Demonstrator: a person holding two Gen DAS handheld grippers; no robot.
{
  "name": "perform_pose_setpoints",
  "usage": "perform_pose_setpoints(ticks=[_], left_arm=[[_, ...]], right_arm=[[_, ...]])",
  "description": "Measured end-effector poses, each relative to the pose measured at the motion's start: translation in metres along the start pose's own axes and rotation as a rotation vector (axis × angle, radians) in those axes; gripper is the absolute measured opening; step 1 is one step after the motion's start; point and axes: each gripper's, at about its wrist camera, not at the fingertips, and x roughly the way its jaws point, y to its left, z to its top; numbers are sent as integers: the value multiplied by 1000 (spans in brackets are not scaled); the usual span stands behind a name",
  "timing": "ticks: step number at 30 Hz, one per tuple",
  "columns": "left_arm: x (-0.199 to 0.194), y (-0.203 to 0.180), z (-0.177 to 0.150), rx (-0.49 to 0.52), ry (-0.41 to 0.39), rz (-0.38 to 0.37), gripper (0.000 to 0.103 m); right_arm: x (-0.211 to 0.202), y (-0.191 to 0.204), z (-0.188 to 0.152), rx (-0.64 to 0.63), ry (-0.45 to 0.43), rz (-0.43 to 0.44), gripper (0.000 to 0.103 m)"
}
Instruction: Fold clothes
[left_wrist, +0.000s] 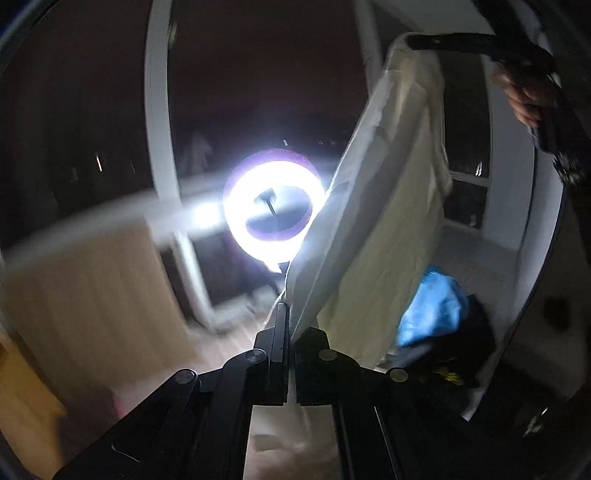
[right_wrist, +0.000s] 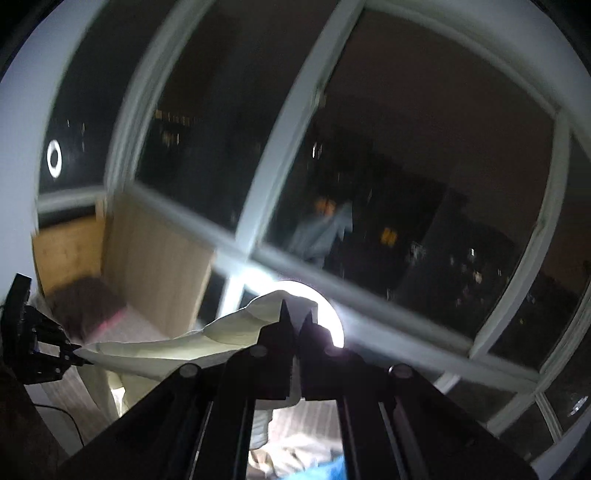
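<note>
Up in the air before a dark night window (right_wrist: 406, 166): cream garment (left_wrist: 373, 229) held aloft, stretched between both tools and hanging in loose vertical folds. Left tool (left_wrist: 291, 325) nearly closed, jaws pinched on a lower edge of the cloth, fabric running down between them. Right tool (right_wrist: 297, 321) likewise clamped narrow on an upper corner, cloth bunched at its tips and trailing through the gap; in the left view seen high at right, with a hand (left_wrist: 524, 99) on its grip. In the right view the left tool sits low at left, cloth spanning between the two.

Ring light (left_wrist: 271, 206) glaring behind the garment; frames blurred by motion. Blue and dark clothing (left_wrist: 436, 314) heaped low at right, unfolded as far as visible. Pale striped surface (right_wrist: 295, 417) below, likely bedding; too blurred to confirm.

Progress, as judged: garment lifted and spread, no crease or tidy fold visible on it. Fits either shaking out for a fold or carrying mid-fold; cannot tell which. Heap below suggests more clothes left to fold
</note>
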Motion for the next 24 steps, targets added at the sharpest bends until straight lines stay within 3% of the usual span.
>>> perform_pose_setpoints(ticks=[2, 6, 9, 12, 17, 20, 24], left_arm=[[-5, -7, 3, 66, 44, 40, 1], [-15, -21, 9, 197, 131, 121, 1], [-22, -32, 13, 295, 196, 182, 1], [-66, -39, 34, 327, 108, 236, 1], [-112, -45, 24, 378, 90, 282, 2], [-139, -49, 18, 409, 79, 309, 2], [-130, -34, 3, 381, 143, 277, 2]], right_arm=[[-22, -4, 8, 38, -75, 23, 2], [-2, 15, -2, -30, 27, -1, 2], [-20, 21, 10, -35, -29, -6, 2], [-54, 15, 29, 2, -132, -23, 2], [-97, 24, 36, -47, -217, -23, 2], [-93, 34, 30, -70, -218, -17, 2], [-51, 50, 21, -67, -168, 10, 2]])
